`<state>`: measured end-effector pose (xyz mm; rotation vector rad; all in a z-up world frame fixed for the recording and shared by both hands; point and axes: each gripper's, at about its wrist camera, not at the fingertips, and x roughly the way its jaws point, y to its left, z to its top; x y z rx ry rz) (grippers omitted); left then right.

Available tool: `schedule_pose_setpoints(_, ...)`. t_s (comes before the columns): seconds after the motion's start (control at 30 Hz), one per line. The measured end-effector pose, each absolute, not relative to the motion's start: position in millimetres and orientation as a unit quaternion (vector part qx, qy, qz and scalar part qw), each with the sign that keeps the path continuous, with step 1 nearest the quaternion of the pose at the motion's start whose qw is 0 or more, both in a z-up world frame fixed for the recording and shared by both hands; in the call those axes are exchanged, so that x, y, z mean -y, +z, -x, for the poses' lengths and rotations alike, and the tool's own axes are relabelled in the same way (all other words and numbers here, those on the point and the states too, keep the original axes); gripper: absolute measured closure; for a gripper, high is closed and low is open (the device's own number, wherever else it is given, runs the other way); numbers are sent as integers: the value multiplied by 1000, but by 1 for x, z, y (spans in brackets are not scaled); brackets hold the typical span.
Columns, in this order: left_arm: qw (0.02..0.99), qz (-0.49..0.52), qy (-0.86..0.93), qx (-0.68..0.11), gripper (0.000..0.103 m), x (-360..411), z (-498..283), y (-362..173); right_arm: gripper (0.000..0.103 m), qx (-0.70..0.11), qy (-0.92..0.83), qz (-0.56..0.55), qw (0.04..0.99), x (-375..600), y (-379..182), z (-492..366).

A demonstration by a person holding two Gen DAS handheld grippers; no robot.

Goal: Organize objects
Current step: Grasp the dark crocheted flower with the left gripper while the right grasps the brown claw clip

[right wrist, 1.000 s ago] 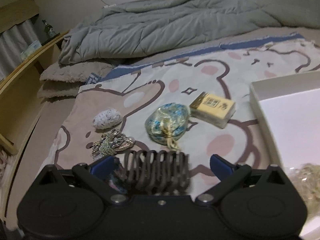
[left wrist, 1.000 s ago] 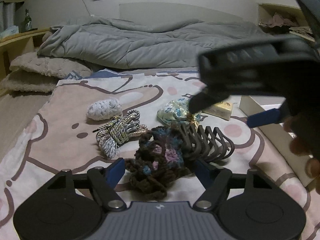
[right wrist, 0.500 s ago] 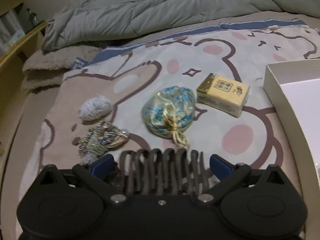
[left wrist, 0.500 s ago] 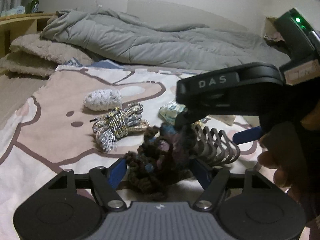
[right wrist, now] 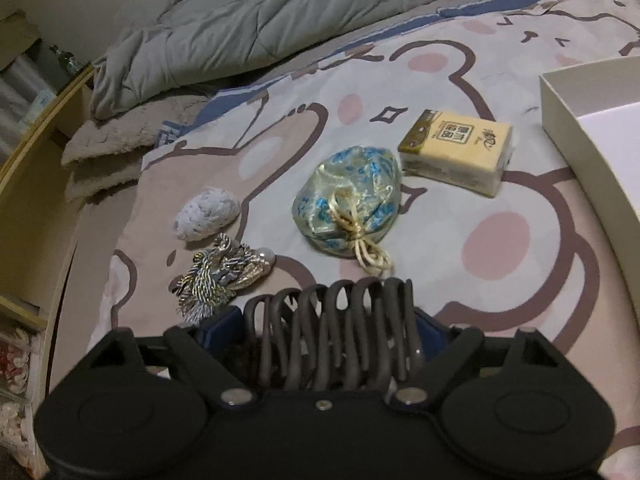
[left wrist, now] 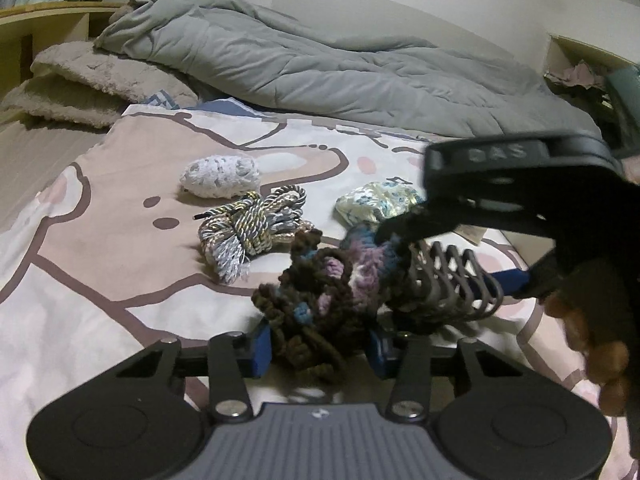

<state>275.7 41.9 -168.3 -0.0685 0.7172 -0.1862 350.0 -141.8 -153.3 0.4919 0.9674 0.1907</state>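
Landmark: blue-patterned drawstring pouch (right wrist: 347,205), lying on the bear-print bedsheet (right wrist: 500,248).

Left gripper (left wrist: 320,346): blue fingers sit on either side of a brown-and-purple crochet bundle (left wrist: 320,304), flanking it closely; cannot tell whether they actually press it. The bundle lies on the sheet on the camera side of the pouch (left wrist: 376,206).

Right gripper (right wrist: 328,328): fingers pressed against both ends of a row of dark S-hooks (right wrist: 332,332), pinching the stack. In the left wrist view the same hooks (left wrist: 452,280) sit just beside the crochet bundle, touching it, with the right gripper (left wrist: 456,270) reaching in over the pouch.

Other items relative to the pouch:
- Yellow tissue pack (right wrist: 456,148): just beyond it, toward the open white box (right wrist: 576,92).
- White crochet ball (right wrist: 208,216): on the opposite side, apart.
- Silver-gold braided cord bundle (right wrist: 224,276): same side as the ball, nearer the camera.
- Grey duvet (right wrist: 280,12): well beyond, at the far end.
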Motion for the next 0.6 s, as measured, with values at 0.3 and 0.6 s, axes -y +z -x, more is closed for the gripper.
schedule_pose_setpoints(0.3, 930, 39, -80, -356, 61, -47, -265, -162, 71, -457, 120, -248, 846, 173, -141, -310)
schedule_pose_setpoints(0.6, 929, 47, -73, -359, 61, -49, -247, -156, 56, -452, 135, -252, 845, 194, -135, -271)
